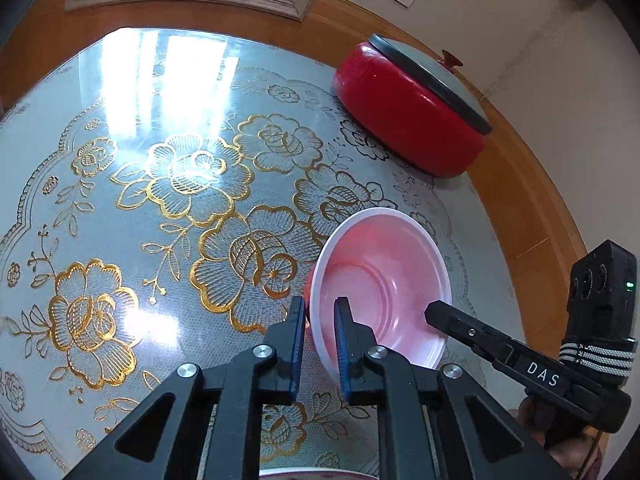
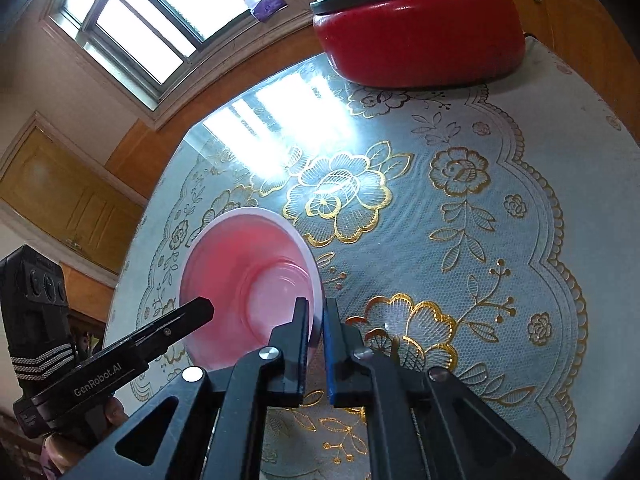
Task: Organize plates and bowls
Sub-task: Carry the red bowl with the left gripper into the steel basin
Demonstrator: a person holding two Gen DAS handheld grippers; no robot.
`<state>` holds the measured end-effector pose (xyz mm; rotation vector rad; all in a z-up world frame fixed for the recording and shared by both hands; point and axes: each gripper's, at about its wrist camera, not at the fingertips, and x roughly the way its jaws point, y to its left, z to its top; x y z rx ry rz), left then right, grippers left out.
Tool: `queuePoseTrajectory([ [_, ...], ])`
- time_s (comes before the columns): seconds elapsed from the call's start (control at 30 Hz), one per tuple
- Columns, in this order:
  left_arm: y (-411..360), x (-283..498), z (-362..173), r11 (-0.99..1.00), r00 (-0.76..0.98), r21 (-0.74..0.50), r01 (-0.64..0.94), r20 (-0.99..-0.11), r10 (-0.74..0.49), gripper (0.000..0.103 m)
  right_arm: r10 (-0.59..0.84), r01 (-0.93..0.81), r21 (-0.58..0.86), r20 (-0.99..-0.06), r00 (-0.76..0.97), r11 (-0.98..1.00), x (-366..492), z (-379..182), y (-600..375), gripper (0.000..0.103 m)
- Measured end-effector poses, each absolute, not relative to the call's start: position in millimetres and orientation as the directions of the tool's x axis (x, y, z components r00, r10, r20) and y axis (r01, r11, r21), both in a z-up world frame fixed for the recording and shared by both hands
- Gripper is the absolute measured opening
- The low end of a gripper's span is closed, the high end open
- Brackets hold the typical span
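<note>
A pink bowl [image 1: 384, 280] with a white rim is held tilted above the table by both grippers. My left gripper [image 1: 320, 312] is shut on the bowl's left rim, one finger inside and one outside. My right gripper [image 2: 318, 312] is shut on the bowl's [image 2: 248, 276] opposite rim. The right gripper's finger [image 1: 472, 332] shows in the left wrist view, and the left gripper's finger [image 2: 176, 324] shows in the right wrist view. The rim of another dish [image 1: 304, 474] peeks out at the bottom edge below the left gripper.
A red electric cooker [image 1: 412, 112] with a grey lid stands at the table's far edge, also in the right wrist view [image 2: 420, 28]. The round table [image 1: 120, 160] has a lace cover with gold flowers under glass. A window [image 2: 160, 20] is behind.
</note>
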<state>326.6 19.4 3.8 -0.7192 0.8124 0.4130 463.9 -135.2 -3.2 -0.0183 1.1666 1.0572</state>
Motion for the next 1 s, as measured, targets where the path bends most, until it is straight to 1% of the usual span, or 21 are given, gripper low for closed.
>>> queuePoseTrajectory([
  [0.17, -4.4, 314.2, 19.4, 0.726, 0.639, -0.402, -0.558, -0.766, 0.066, 0.014, 0.673, -0.690, 0.486, -0.740, 0.003, 0.537, 454.2, 7.9, -155.6, 0.006],
  [0.37, -41.2, 299.0, 32.6, 0.764, 0.654, -0.400, -0.507, -0.756, 0.038, 0.014, 0.692, -0.709, 0.472, -0.721, 0.031, 0.523, 437.4, 29.0, -195.3, 0.006],
  [0.7, -123.0, 286.9, 55.4, 0.843, 0.683, -0.414, -0.343, -0.726, -0.079, 0.014, 0.698, -0.743, 0.389, -0.702, 0.144, 0.544, 412.3, 68.4, -285.3, 0.006],
  [0.87, -158.8, 287.0, 54.4, 0.860, 0.671, -0.433, -0.271, -0.725, -0.154, 0.014, 0.674, -0.734, 0.360, -0.718, 0.177, 0.576, 401.1, 69.5, -328.0, 0.006],
  [1.0, -181.4, 288.9, 45.3, 0.867, 0.641, -0.436, -0.242, -0.742, -0.194, 0.014, 0.651, -0.717, 0.352, -0.736, 0.186, 0.602, 395.9, 62.6, -350.6, 0.006],
])
